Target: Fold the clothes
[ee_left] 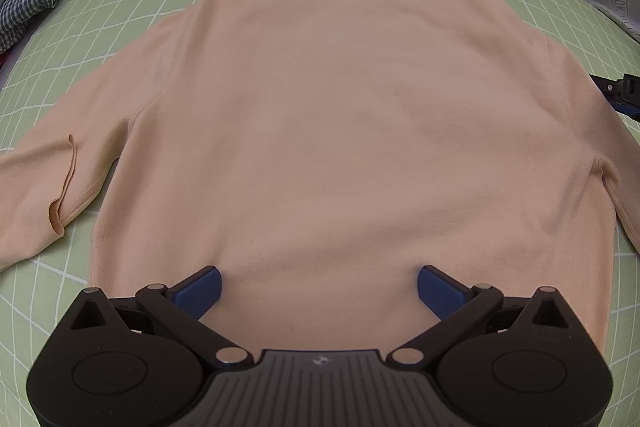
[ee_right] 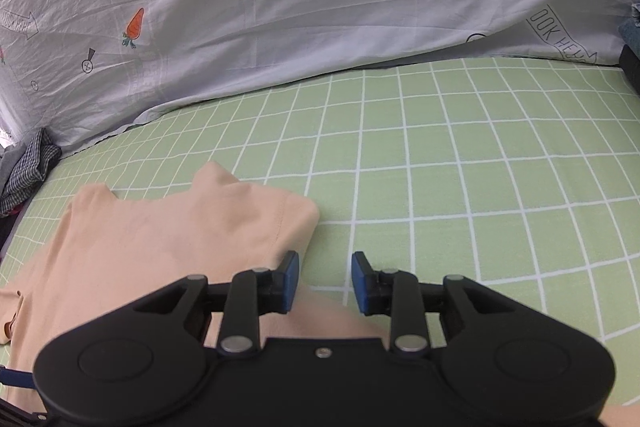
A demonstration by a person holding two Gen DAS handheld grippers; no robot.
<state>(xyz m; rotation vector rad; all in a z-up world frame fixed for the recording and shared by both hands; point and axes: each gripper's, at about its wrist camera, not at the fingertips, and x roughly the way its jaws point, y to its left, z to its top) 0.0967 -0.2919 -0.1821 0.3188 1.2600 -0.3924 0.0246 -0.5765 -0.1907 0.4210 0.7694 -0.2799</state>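
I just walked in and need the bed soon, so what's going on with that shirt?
A person with a handheld gripper in each hand is folding a peach long-sleeved shirt spread flat on the green checked sheet. The left gripper is above the shirt's near edge, jaws wide open. The right gripper is at the shirt's right side, open, holding nothing. No fold shows yet.

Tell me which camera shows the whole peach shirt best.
The left wrist view: the peach shirt lies spread flat across the frame, body and both sleeves visible. The right wrist view catches only one edge of it, partly hidden behind the right gripper.
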